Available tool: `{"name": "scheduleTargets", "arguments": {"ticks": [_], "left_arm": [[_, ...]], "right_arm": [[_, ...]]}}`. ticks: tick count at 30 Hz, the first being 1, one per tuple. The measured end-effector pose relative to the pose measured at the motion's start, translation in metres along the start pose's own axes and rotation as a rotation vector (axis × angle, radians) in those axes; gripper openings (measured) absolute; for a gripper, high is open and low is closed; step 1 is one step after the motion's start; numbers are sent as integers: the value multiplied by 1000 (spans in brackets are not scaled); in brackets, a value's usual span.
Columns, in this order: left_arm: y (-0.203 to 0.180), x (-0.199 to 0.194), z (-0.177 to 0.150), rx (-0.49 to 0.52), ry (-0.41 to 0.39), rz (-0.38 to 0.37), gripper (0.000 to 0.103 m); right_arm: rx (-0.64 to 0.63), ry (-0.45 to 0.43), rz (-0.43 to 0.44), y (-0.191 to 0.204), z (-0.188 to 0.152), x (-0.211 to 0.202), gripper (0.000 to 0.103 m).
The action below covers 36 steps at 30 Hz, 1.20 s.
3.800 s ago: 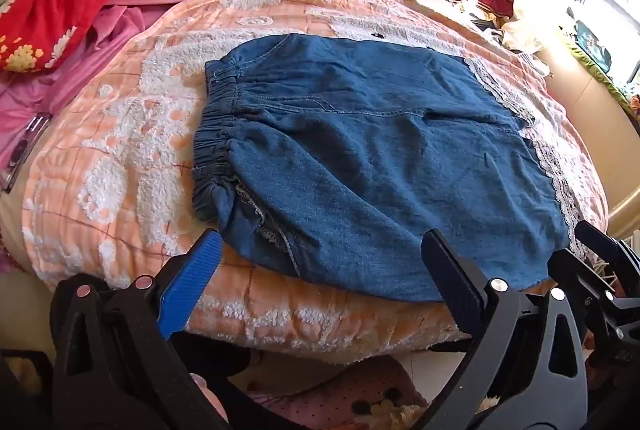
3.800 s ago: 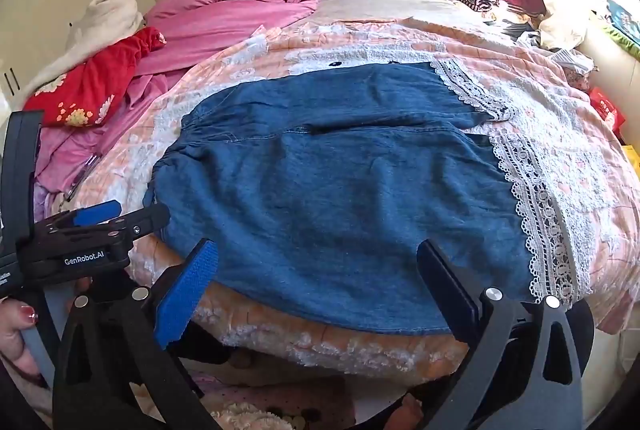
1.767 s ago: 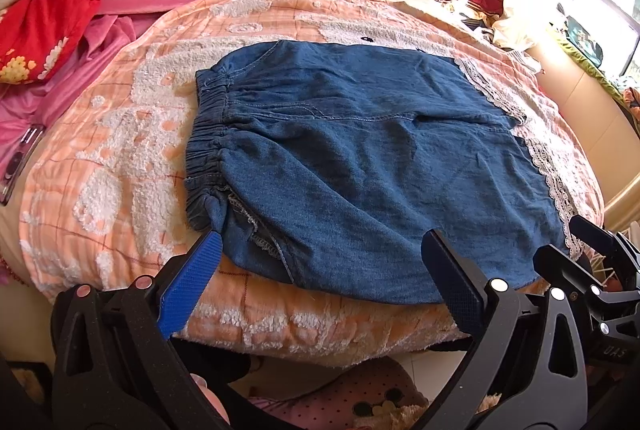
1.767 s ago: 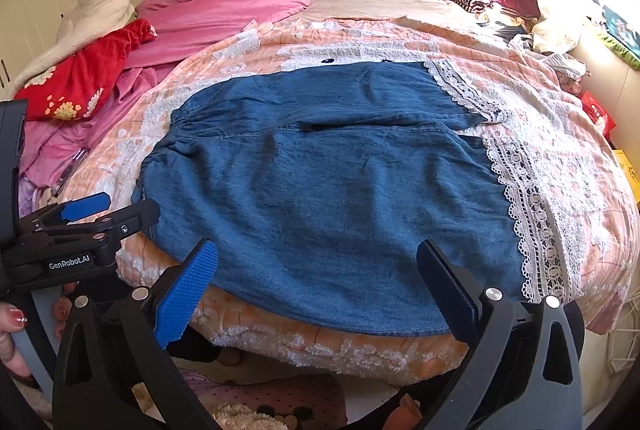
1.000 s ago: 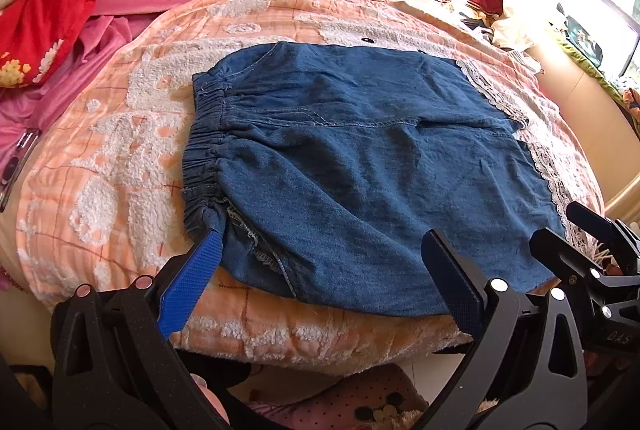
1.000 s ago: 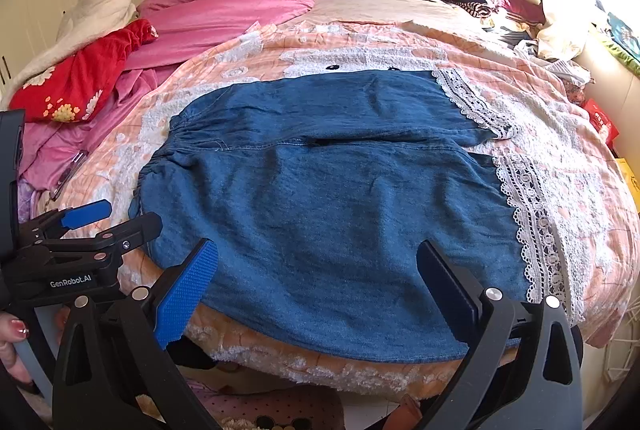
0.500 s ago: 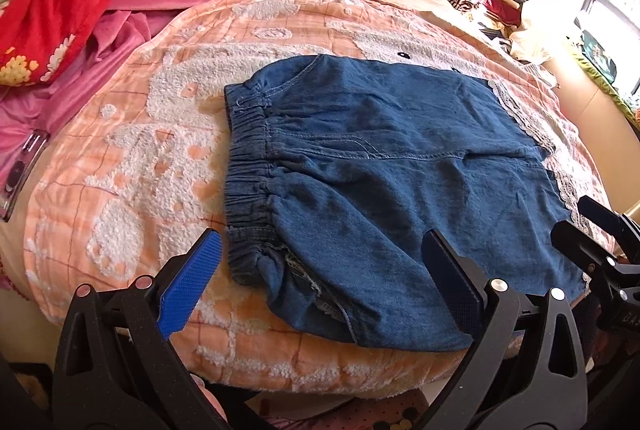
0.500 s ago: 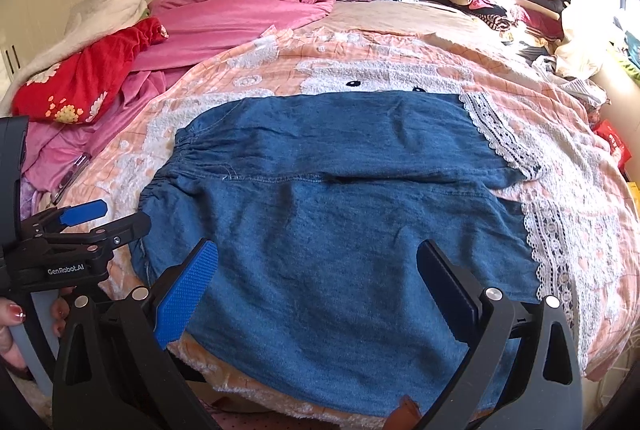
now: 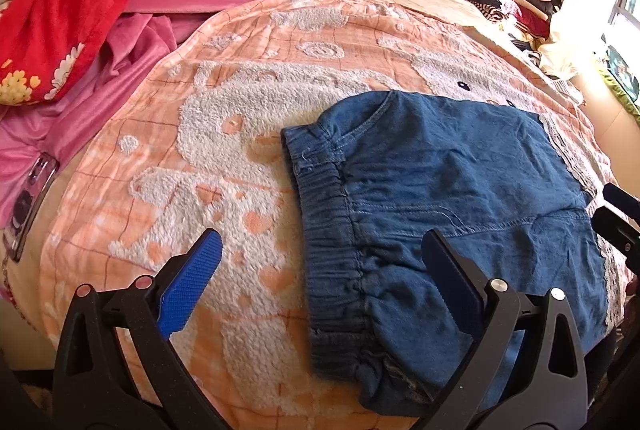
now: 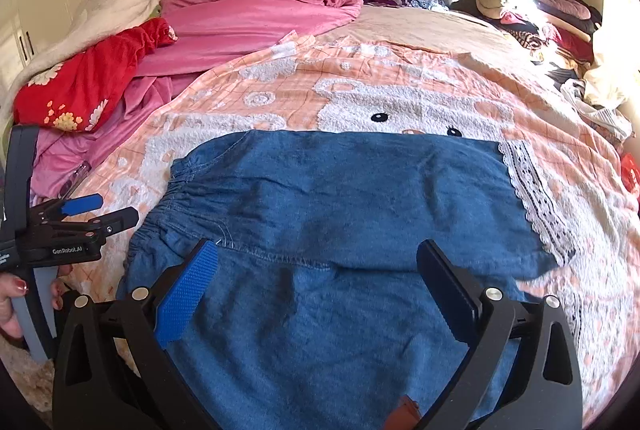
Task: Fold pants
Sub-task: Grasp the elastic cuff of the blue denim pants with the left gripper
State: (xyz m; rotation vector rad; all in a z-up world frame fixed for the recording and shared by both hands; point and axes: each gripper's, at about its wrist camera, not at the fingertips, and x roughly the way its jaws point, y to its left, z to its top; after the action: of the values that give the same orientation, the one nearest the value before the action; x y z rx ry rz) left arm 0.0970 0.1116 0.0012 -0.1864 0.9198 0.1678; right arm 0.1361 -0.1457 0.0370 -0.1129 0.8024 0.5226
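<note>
Blue denim pants [image 9: 460,198] with an elastic waistband [image 9: 336,254] on the left and white lace hems [image 10: 536,194] on the right lie flat on the orange blanket [image 9: 200,166]. My left gripper [image 9: 320,254] is open and empty, hovering over the waistband at the near left corner. My right gripper [image 10: 316,262] is open and empty above the middle of the pants [image 10: 340,214]. The left gripper also shows at the left edge of the right wrist view [image 10: 96,214]. The right gripper's tips show at the right edge of the left wrist view [image 9: 620,214].
Pink bedding [image 10: 256,14], a red flowered cloth [image 10: 84,86] and a white blanket [image 10: 116,2] lie at the bed's far left. A pile of clothes [image 10: 532,14] sits at the far right. A phone [image 9: 28,202] lies near the bed's left edge.
Both grippers have moved forward and in over the bed. The left one swung left toward the waistband. The pants have not moved.
</note>
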Motion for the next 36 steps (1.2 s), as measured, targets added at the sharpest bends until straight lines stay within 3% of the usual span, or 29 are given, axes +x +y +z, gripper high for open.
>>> {"name": "scheduleTargets", "arguments": {"ticks": [9, 14, 18, 23, 28, 29, 36], "left_arm": [[29, 42, 34, -21, 22, 7, 94], [36, 72, 50, -46, 48, -58, 92], [35, 93, 58, -38, 68, -78, 79], [34, 112, 64, -29, 70, -100, 72], [28, 119, 70, -6, 56, -97, 48], [26, 118, 71, -1, 49, -118, 33], [22, 88, 66, 28, -42, -134, 31]], "right_arm": [[-57, 20, 19, -1, 39, 44, 99], [-88, 48, 32, -4, 59, 74, 99], [-120, 86, 32, -8, 71, 100, 99], [-142, 133, 32, -13, 78, 128, 99], [-154, 165, 59, -15, 78, 148, 99], [-158, 169, 65, -14, 79, 152, 99], [-282, 185, 43, -7, 88, 166, 99]]}}
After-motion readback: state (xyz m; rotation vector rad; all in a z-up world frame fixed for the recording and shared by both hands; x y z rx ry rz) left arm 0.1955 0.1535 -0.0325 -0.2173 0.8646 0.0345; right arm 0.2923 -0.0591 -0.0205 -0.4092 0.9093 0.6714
